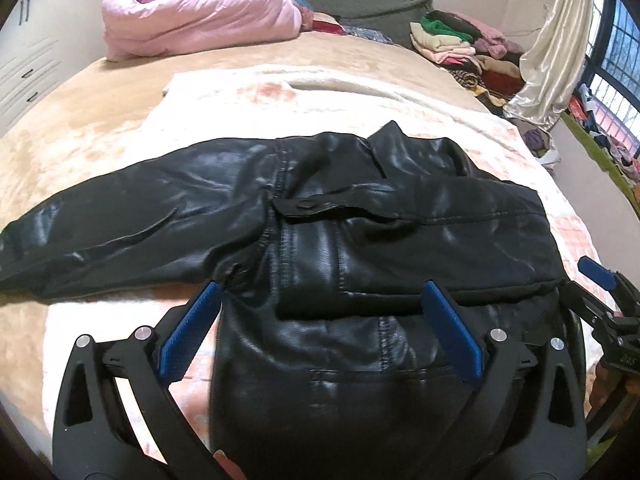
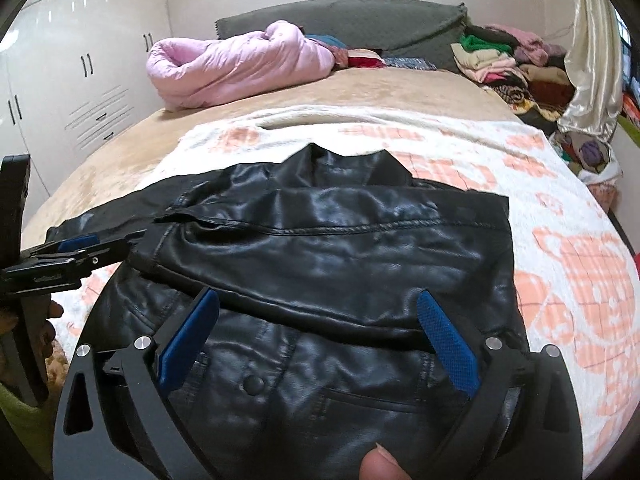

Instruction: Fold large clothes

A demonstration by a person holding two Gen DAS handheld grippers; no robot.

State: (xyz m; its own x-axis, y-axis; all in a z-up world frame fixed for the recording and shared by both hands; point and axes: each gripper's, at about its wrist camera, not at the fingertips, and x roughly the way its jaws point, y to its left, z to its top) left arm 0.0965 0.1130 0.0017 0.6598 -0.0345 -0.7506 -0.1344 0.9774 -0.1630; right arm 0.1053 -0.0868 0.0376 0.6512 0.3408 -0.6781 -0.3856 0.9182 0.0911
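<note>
No brand or label can be read anywhere; small pale lettering on the side of each tongs body is too blurred to make out. The black leather jacket [image 1: 320, 216] lies on a white and peach blanket [image 1: 400, 104] spread over the bed [image 1: 80, 132]. One sleeve is folded across the jacket's body and the other stretches out flat to the left. The left tongs [image 1: 320, 332] stand wide apart over the near edge of the jacket, gripping nothing, and the right tongs [image 2: 320, 340] are likewise spread over the jacket's near hem, beside a snap button [image 2: 253, 384]. Only the left view shows the outstretched sleeve in full. The right view shows more of the white wardrobe [image 2: 80, 60] beyond the jacket. Behind the jacket lie a pink quilt [image 2: 232, 68] and a pile of clothes [image 2: 504, 64].
</note>
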